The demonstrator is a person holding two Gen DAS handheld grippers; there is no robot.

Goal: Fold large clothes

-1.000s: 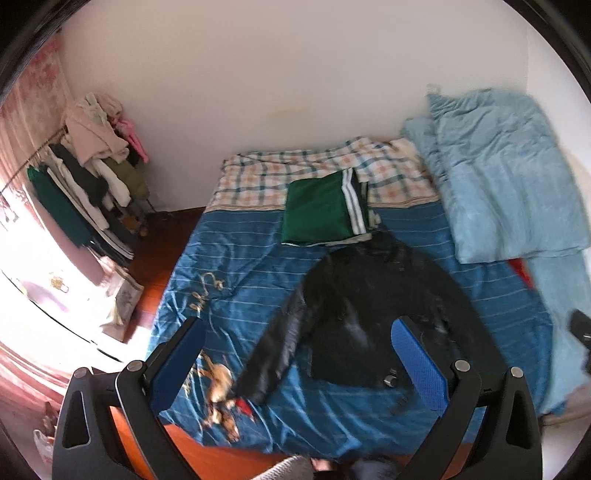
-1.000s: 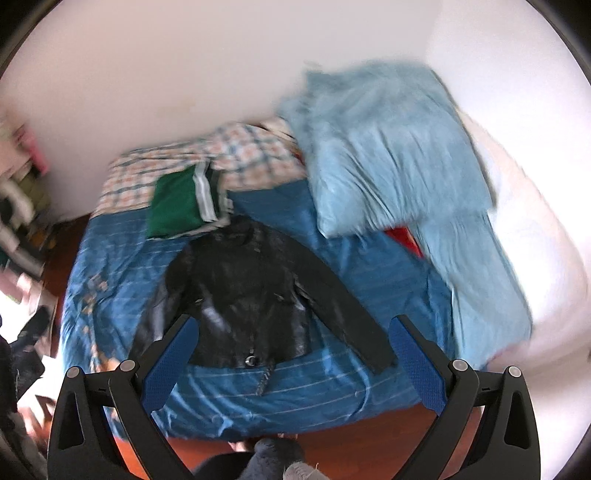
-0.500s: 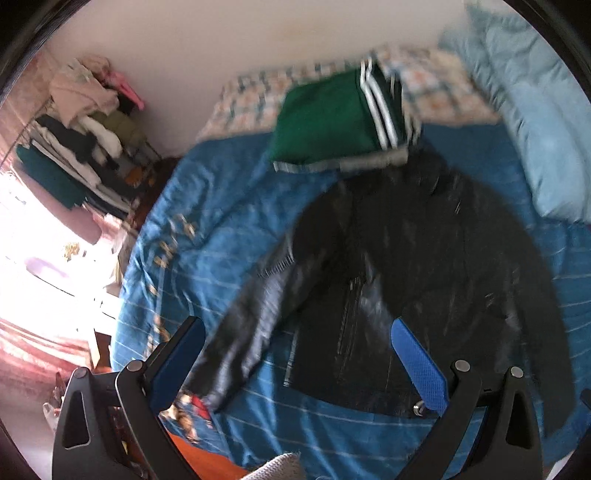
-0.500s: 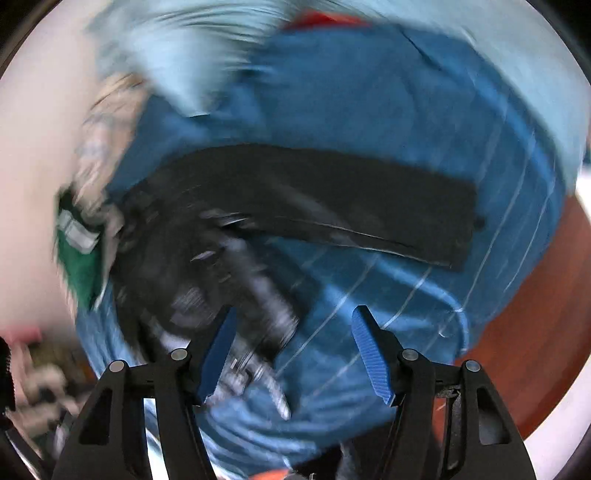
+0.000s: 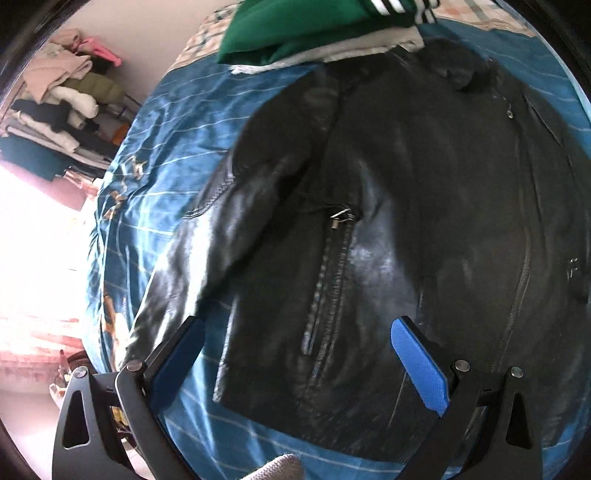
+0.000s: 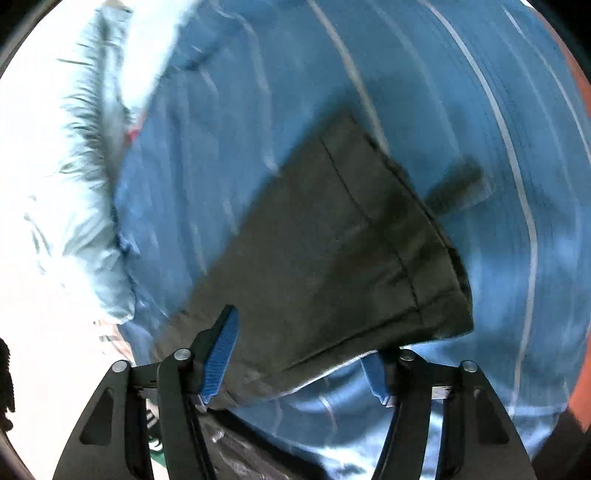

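Blue striped bed (image 5: pixel 155 122) w/ black jacket (image 5: pixel 406 206) spread flat, green folded clothes (image 5: pixel 295 26) at its collar; since a sec ago both views went from whole-bed overview to close-up, so we're abt to start the first fold; left tongs (image 5: pixel 295 354) spread wide over hem near left sleeve, nothing pinched; right tongs (image 6: pixel 299 354) part-open, straddling right sleeve (image 6: pixel 332 251) near cuff, pads not pressing yet.
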